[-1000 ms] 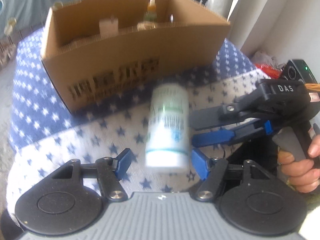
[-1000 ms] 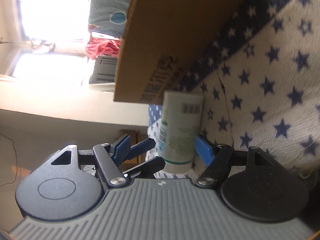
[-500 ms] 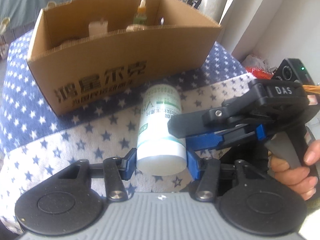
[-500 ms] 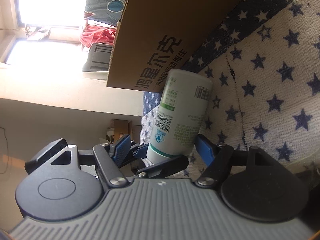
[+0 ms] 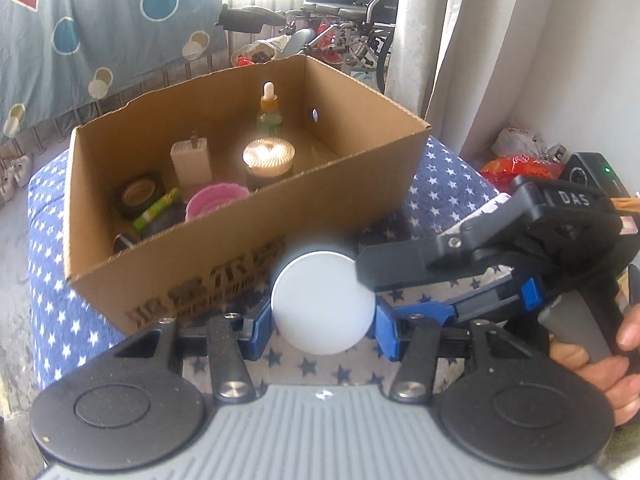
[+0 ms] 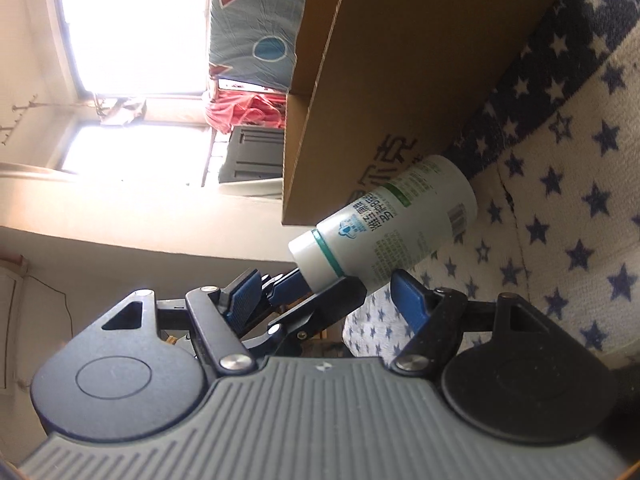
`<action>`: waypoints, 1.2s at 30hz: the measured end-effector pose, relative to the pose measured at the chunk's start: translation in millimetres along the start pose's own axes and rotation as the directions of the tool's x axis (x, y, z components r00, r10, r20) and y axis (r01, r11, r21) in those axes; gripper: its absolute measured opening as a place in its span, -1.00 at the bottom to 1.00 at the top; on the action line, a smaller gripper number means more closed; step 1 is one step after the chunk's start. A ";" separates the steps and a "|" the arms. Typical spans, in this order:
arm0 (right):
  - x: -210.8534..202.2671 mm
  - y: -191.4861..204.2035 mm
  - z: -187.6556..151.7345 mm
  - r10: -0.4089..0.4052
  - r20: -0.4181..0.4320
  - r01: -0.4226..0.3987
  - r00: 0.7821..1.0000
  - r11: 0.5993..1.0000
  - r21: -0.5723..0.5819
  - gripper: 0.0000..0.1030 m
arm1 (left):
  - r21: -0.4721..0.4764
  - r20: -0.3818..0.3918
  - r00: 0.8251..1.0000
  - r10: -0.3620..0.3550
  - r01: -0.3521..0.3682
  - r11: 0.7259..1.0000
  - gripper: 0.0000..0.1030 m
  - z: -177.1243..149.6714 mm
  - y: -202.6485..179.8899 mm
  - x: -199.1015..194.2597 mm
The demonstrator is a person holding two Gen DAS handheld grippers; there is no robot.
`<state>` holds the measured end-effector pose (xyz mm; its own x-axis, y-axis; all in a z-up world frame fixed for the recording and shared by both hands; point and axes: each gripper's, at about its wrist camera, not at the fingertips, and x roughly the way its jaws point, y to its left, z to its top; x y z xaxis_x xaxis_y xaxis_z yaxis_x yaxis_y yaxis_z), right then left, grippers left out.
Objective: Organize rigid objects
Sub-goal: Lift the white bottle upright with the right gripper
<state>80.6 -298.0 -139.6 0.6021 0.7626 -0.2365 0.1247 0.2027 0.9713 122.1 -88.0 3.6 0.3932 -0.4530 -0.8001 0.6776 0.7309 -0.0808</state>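
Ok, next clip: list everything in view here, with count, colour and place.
white bottle: 1, white with green print, held off the blanket in front of the box
cardboard box: 1, brown, on the blanket
dropper bottle: 1, greenish, back of the box
white container: 1, in the box
round lidded jar: 1, in the box
pink cup: 1, in the box
star blanket: 1, blue and white
left gripper: fingers closed on the bottle's cap end
right gripper: open, beside the bottle
hand: on the right gripper's handle
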 end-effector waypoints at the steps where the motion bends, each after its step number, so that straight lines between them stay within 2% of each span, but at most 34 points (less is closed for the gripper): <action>1: -2.2 -0.7 2.1 0.003 0.012 -0.003 1.000 1.000 0.003 0.40 | 0.003 -0.001 1.000 0.001 -0.001 1.000 0.03 2.5 -0.6 2.9; 6: -17.9 -4.1 15.3 0.003 0.068 -0.003 0.998 1.000 0.008 0.40 | 0.025 0.020 1.000 0.011 -0.011 1.000 0.03 11.7 -3.6 12.2; 9: -25.1 -3.1 21.8 -0.026 0.096 0.027 0.995 1.000 -0.013 0.40 | 0.034 0.032 0.999 0.020 -0.021 0.999 0.03 15.2 -6.6 15.1; 13: -29.9 9.8 30.0 -0.092 0.128 0.106 0.987 0.989 -0.104 0.40 | 0.065 0.056 0.998 0.034 -0.037 0.997 0.02 11.2 -12.0 17.6; 18: -21.4 33.7 34.7 -0.172 0.150 0.205 0.974 0.948 -0.244 0.40 | 0.072 0.087 0.995 0.049 -0.055 0.996 0.02 7.6 -12.8 28.4; 25: 1.8 70.0 29.8 -0.275 0.164 0.319 0.947 0.845 -0.428 0.40 | 0.050 0.146 0.989 0.029 -0.037 0.998 0.04 -2.3 -4.4 36.1; 33: 38.2 94.6 19.0 -0.406 0.229 0.458 0.885 0.667 -0.588 0.40 | 0.048 0.225 0.974 0.018 -0.029 0.998 0.04 -15.7 -4.4 33.8; 36: 46.7 95.7 20.0 -0.434 0.231 0.477 0.871 0.632 -0.611 0.34 | 0.039 0.240 0.971 0.017 -0.028 0.999 0.04 -18.9 -4.4 32.0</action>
<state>136.5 -255.3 -57.1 0.6522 0.4341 -0.6215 -0.1155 0.8671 0.4845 119.9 -96.1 -32.8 0.5425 -0.5493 -0.6356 0.6901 0.7228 -0.0357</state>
